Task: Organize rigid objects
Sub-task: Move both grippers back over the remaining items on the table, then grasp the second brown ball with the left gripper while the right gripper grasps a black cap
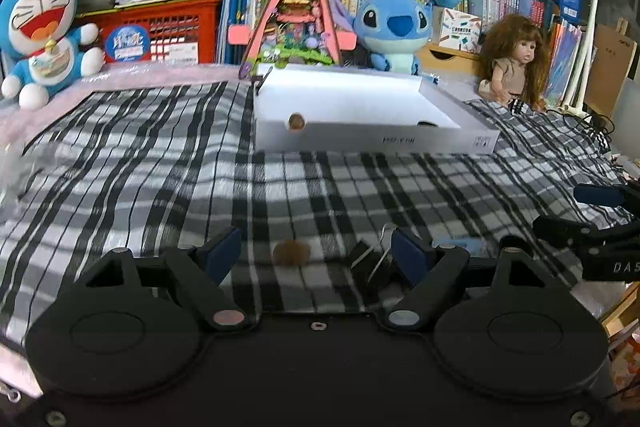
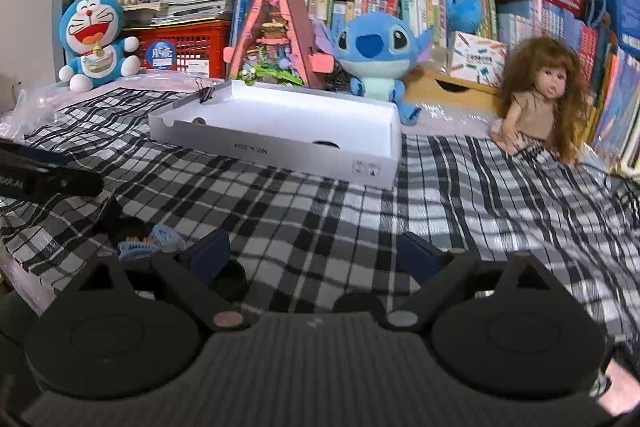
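Observation:
A shallow white box (image 1: 360, 107) lies on the checked cloth, with a brown coin (image 1: 297, 122) by its front wall and a black binder clip (image 1: 260, 81) on its back left corner. My left gripper (image 1: 316, 251) is open low over the cloth, with a brown coin (image 1: 291, 253) between its fingers and a black binder clip (image 1: 370, 261) by its right finger. My right gripper (image 2: 314, 253) is open and empty over the cloth. A light blue hair claw (image 2: 150, 243) lies to its left. The box (image 2: 280, 123) and its clip (image 2: 206, 91) also show in the right wrist view.
Plush toys (image 1: 394, 27), a doll (image 1: 514, 63), a pink model house (image 1: 298, 11), red crates and books line the back. The right gripper's body (image 1: 600, 231) shows at the right edge of the left wrist view.

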A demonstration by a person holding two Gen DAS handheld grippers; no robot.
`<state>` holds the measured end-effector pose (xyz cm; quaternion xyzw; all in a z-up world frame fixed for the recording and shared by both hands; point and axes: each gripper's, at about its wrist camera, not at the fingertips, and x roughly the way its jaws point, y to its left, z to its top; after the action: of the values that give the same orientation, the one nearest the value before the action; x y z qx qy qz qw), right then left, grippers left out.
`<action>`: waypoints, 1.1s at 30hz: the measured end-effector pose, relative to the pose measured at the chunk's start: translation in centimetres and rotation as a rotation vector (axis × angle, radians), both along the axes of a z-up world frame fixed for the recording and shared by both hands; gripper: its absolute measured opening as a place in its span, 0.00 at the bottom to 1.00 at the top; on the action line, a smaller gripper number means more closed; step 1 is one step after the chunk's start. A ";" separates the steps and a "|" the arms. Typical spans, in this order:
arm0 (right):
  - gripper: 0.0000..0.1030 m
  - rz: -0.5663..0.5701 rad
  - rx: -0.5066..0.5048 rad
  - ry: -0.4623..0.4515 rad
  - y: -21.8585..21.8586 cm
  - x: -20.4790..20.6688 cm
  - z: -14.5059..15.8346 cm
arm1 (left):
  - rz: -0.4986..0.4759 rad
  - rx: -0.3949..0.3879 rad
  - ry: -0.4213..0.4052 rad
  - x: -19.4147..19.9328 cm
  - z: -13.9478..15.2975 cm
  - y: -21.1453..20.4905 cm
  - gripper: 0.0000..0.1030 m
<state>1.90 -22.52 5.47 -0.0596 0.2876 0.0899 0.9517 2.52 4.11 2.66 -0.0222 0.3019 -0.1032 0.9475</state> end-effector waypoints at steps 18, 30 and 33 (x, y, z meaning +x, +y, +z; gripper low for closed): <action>0.93 -0.082 0.001 -0.002 -1.8 -1.9 -1.5 | 0.077 -0.035 0.016 -0.1 -1.2 1.3 0.59; 0.73 -0.099 0.045 0.030 -2.6 -1.8 -2.3 | 0.080 0.003 -0.025 0.4 -2.4 -0.1 0.52; 0.55 -0.095 0.039 0.043 -2.3 -1.8 -2.6 | 0.096 0.000 -0.023 0.7 -2.5 -0.2 0.20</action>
<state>0.12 -24.77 2.91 -0.0257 0.3088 0.0516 0.9494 3.20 3.88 0.18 -0.0354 0.2896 -0.0576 0.9548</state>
